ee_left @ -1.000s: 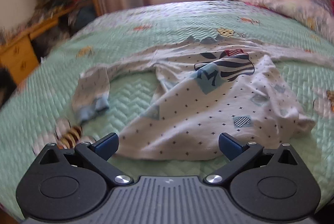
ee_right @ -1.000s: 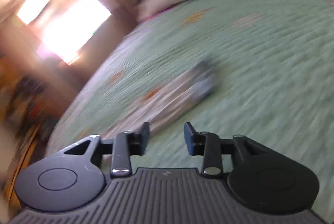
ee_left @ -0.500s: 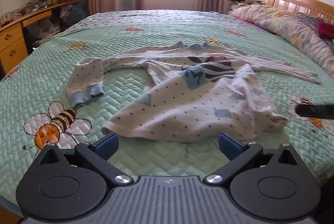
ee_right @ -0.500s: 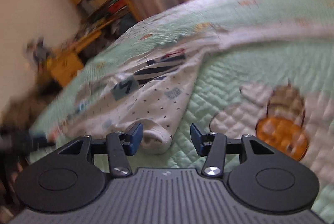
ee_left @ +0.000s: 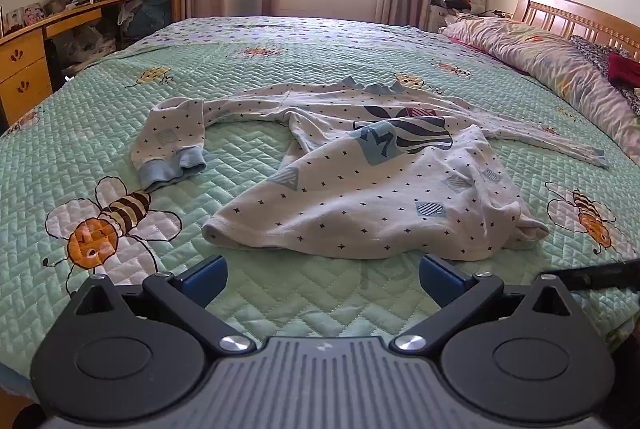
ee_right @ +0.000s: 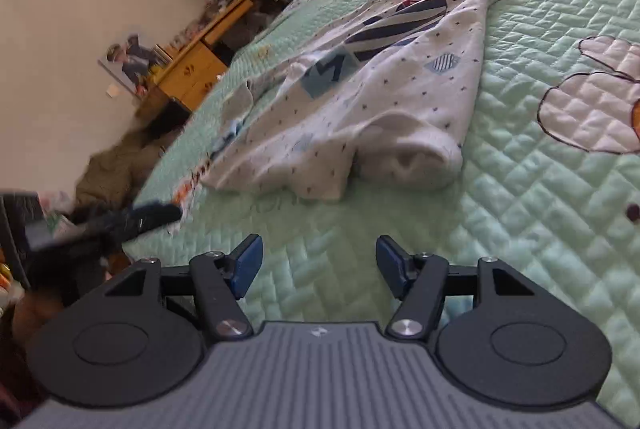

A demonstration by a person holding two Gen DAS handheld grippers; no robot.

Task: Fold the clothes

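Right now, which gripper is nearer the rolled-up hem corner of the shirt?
Right, as far as these views show. The right gripper points at the rolled corner, fingers open, not touching. The left gripper faces the hem's other end, with that corner off to its right.

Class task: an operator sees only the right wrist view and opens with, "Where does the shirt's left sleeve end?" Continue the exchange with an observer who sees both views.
Observer: The shirt has one sleeve bent back toward us, its blue cuff lying beside a bee print.
Operator: And the other sleeve?
Observer: It stretches straight out toward the pillow.
Operator: Is the left gripper holding anything?
Observer: No. The left gripper is open, its fingers short of the hem.
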